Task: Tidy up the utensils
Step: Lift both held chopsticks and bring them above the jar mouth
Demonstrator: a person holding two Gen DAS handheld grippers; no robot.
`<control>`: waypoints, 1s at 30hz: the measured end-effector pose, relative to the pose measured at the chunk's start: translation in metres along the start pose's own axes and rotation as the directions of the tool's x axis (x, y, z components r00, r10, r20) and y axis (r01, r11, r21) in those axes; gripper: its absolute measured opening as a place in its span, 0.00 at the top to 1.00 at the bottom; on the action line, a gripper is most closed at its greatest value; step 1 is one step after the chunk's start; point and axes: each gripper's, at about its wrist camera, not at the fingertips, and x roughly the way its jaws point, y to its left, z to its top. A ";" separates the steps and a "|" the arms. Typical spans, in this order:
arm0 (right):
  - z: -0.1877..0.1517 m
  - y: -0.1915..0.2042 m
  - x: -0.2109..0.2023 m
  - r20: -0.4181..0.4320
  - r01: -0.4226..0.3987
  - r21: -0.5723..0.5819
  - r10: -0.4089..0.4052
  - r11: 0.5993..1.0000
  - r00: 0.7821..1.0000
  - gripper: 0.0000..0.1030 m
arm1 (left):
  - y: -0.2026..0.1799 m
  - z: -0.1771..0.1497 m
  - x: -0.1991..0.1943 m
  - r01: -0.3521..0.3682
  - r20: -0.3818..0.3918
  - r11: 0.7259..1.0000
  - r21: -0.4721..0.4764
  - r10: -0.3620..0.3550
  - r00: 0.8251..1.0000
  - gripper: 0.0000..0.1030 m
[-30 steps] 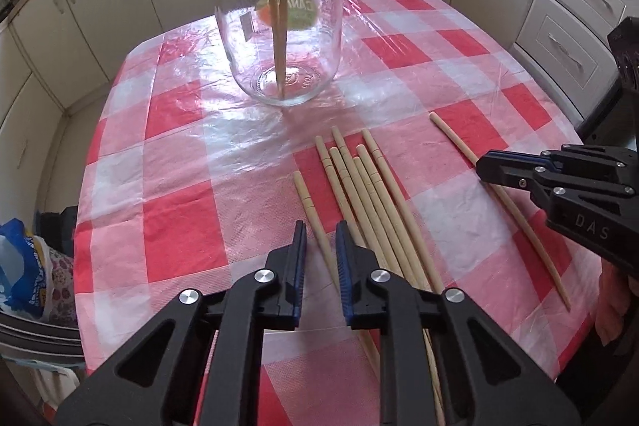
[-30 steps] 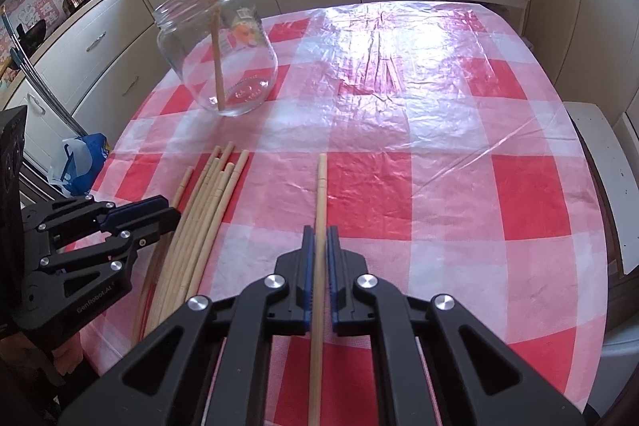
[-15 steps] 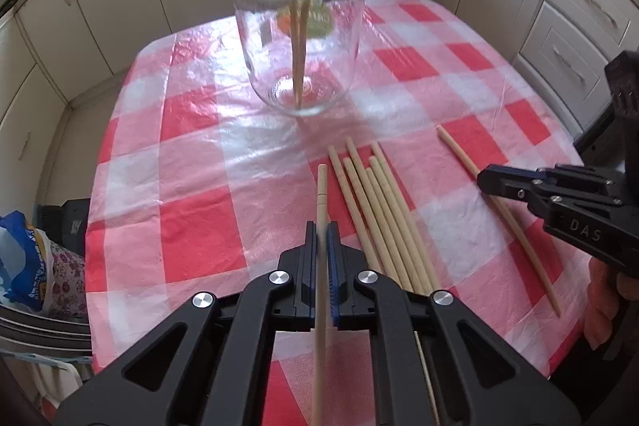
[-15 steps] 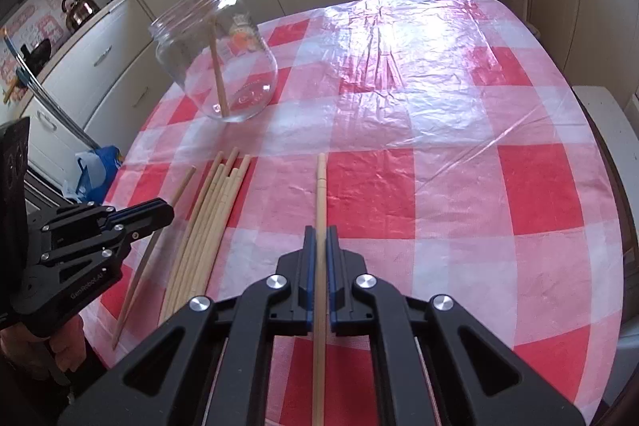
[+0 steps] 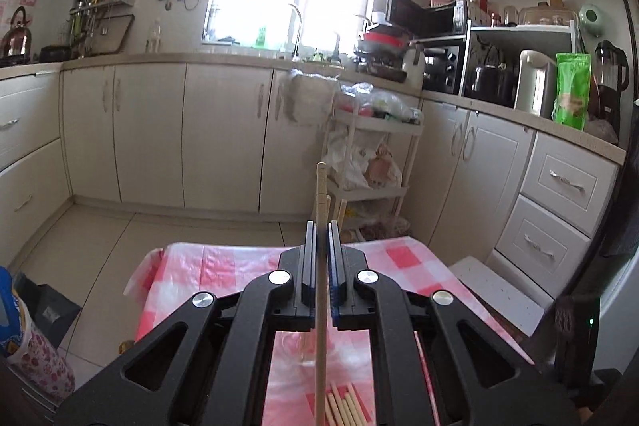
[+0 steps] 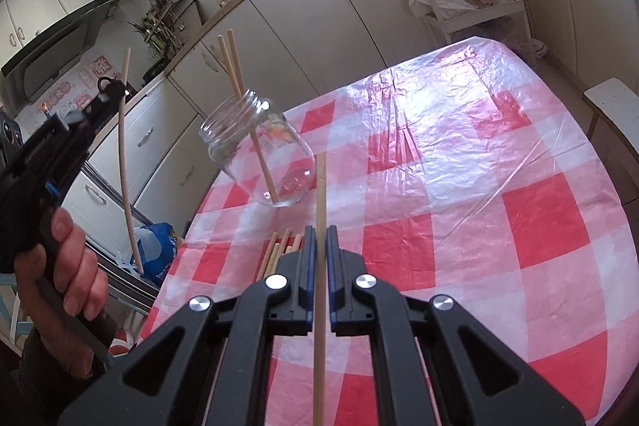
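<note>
My left gripper (image 5: 320, 226) is shut on a wooden chopstick (image 5: 320, 182), held high above the red-and-white checked table (image 5: 207, 266) and pointing out over it. From the right wrist, the left gripper (image 6: 114, 90) stands at upper left in a hand (image 6: 68, 266), its chopstick (image 6: 124, 154) hanging nearly upright. My right gripper (image 6: 319, 230) is shut on another chopstick (image 6: 320, 186), aimed toward the glass jar (image 6: 259, 162). The jar holds two chopsticks (image 6: 235, 66). Several loose chopsticks (image 6: 279, 250) lie on the cloth just left of the right gripper's fingers.
Cream cabinets run around the room. A white trolley rack (image 5: 371, 154) with bags stands beyond the table's far end. A white stool (image 6: 611, 106) sits at the table's right side. A blue bag (image 6: 155, 250) rests on the floor to the left.
My left gripper shut on a chopstick from the cloth and rose steeply with it, tipping up toward the kitchen. My right gripper kept its chopstick, rolled and lifted slightly.
</note>
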 end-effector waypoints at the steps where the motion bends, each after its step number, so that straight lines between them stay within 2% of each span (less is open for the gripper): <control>1: 0.000 -0.004 -0.001 -0.001 -0.001 0.003 0.001 1.000 1.000 0.94 | 0.000 0.004 0.003 0.001 0.021 1.000 -0.009 -0.001 1.000 0.95; 8: -0.004 -0.005 0.004 -0.010 -0.014 0.023 0.014 1.000 1.000 0.94 | 0.001 0.044 0.018 -0.012 0.175 0.998 -0.067 0.024 0.984 0.95; 11: -0.005 -0.006 0.006 -0.009 -0.018 0.027 0.018 0.999 1.000 0.94 | 0.004 0.051 0.030 -0.027 0.208 0.996 -0.085 0.044 0.977 0.95; 21: -0.006 -0.007 0.010 -0.010 -0.024 0.029 0.024 0.999 1.000 0.94 | 0.004 0.040 0.073 -0.078 0.230 0.992 -0.101 0.099 0.968 0.95; 30: -0.005 -0.011 0.011 0.000 -0.018 0.040 0.018 0.999 1.000 0.94 | 0.004 -0.004 0.087 -0.104 0.137 0.993 -0.058 0.111 0.984 0.95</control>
